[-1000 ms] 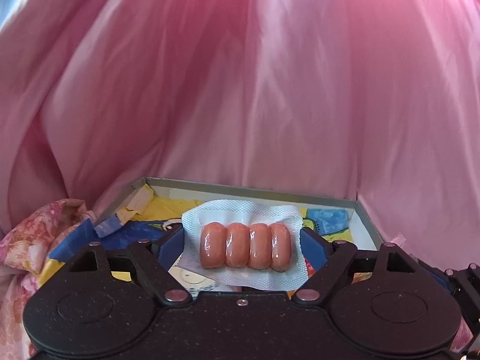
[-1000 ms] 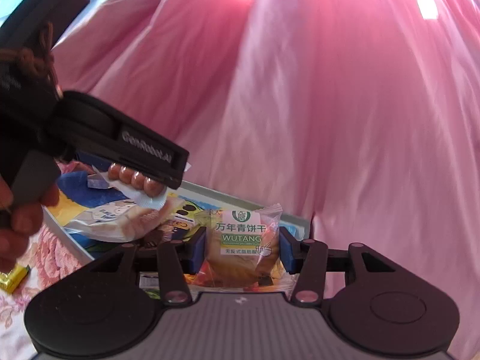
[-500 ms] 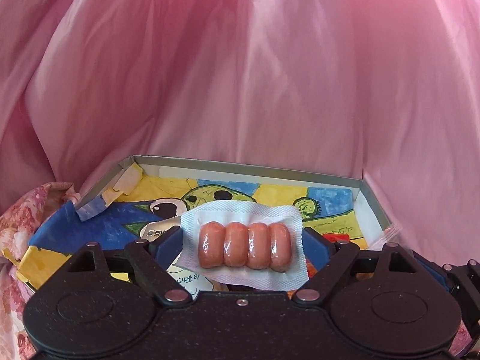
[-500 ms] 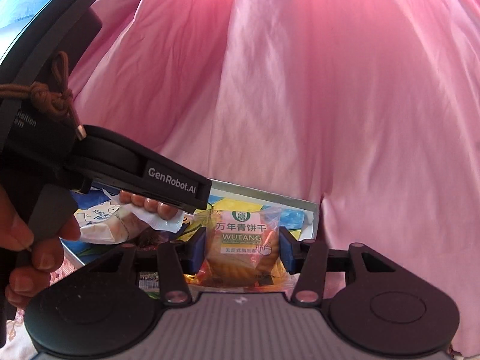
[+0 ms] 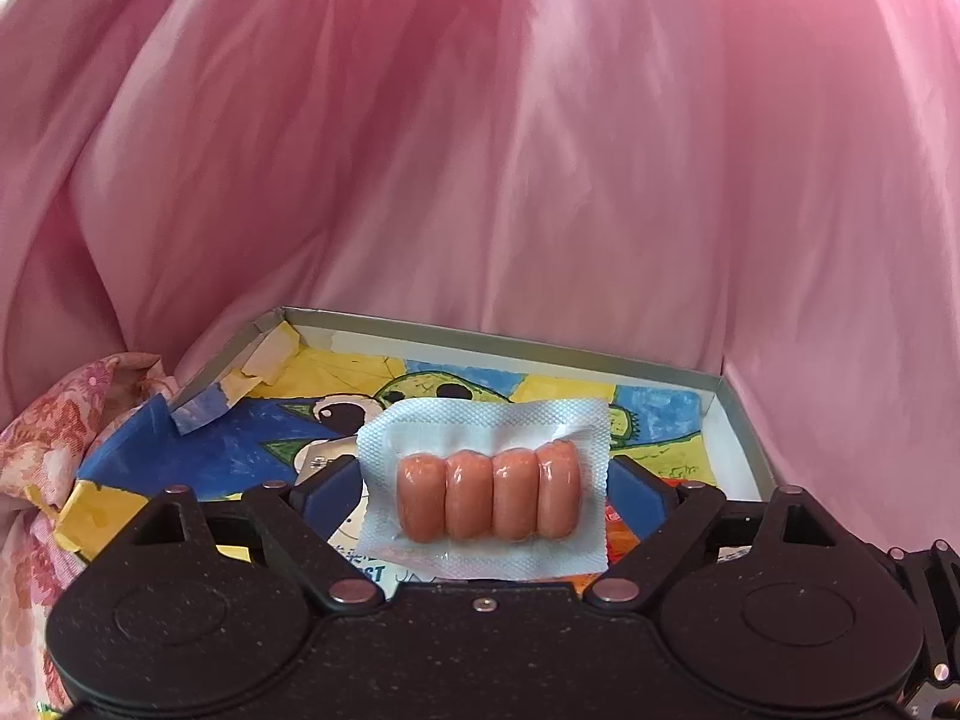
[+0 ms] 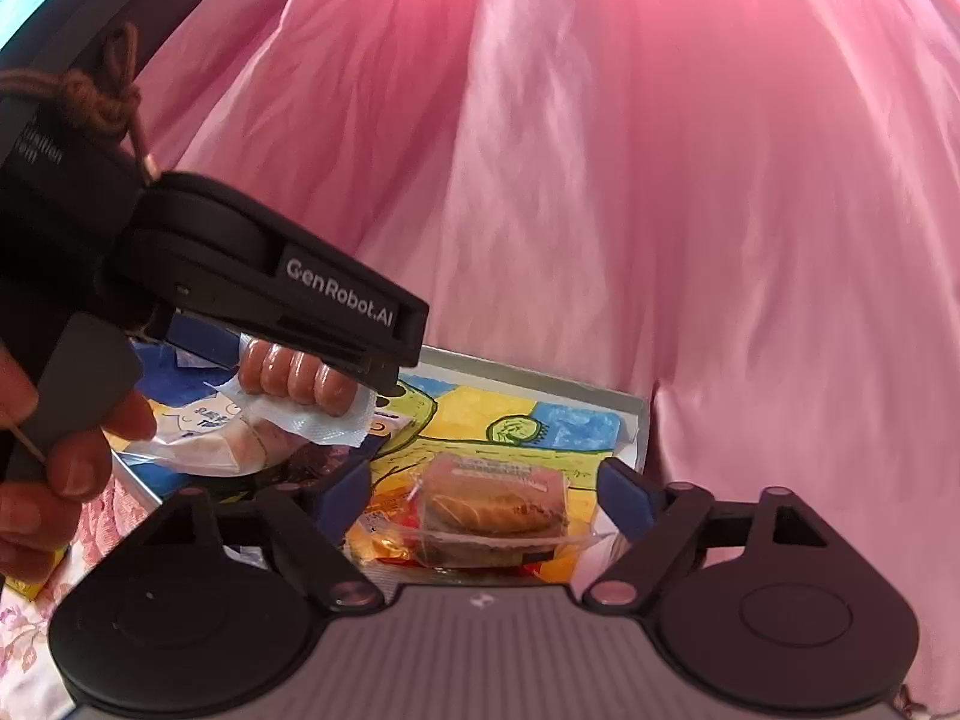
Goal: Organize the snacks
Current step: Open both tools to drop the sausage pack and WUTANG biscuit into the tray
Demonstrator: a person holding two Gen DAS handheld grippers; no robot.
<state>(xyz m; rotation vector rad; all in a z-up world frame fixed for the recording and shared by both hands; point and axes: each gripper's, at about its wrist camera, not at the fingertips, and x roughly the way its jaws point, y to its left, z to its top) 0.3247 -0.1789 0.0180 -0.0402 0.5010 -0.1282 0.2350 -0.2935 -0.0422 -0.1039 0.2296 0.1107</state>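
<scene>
Clearance around the shallow box (image 5: 735, 420):

- Far side and right side: the pink curtain (image 5: 540, 150) hangs directly behind the far wall and close against the right wall. No passage there.
- Left side: the box wall is torn and folded outward, and floral cloth (image 5: 36, 438) bunches beside it.
- From above: open.
- Far right part of the box floor: bare and free of snacks.
- Near centre of the floor: the cake packet (image 6: 492, 510) lies between the wide-open right tongs (image 6: 492, 492), untouched by the pads.
- Left part: the left tongs (image 5: 486, 480), bearing the sausage pack (image 5: 489, 498), hang above a bread packet (image 6: 198, 450) and block entry from that side.
</scene>
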